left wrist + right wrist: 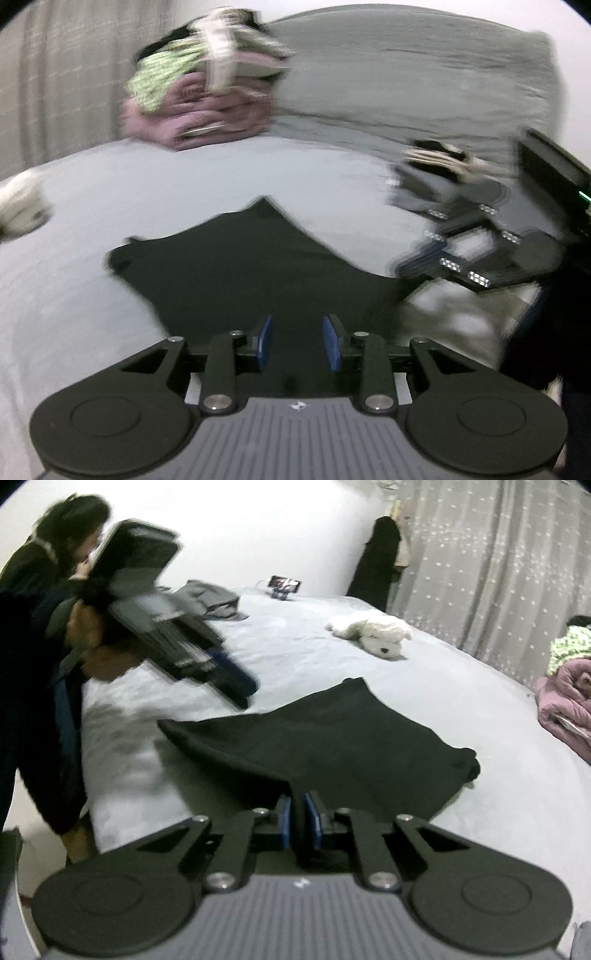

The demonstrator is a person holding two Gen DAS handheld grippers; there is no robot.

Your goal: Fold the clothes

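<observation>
A black garment (258,266) lies spread on the light grey bed (110,206), one corner pointing away from me. My left gripper (298,341) hovers open over its near edge, with nothing between its blue pads (264,343). In the right wrist view the same garment (332,731) runs up into my right gripper (298,821), which is shut on a raised fold of its near edge. The left gripper (243,690) also shows there, blurred, held in a hand above the bed left of the garment. The right gripper (406,267) appears blurred at the garment's right edge.
A pile of pink and green clothes (192,103) sits at the far side beside a grey pillow (406,74). A white plush toy (373,635), a grey garment (210,598) and a phone (284,583) lie farther along the bed. Curtains (480,572) hang behind.
</observation>
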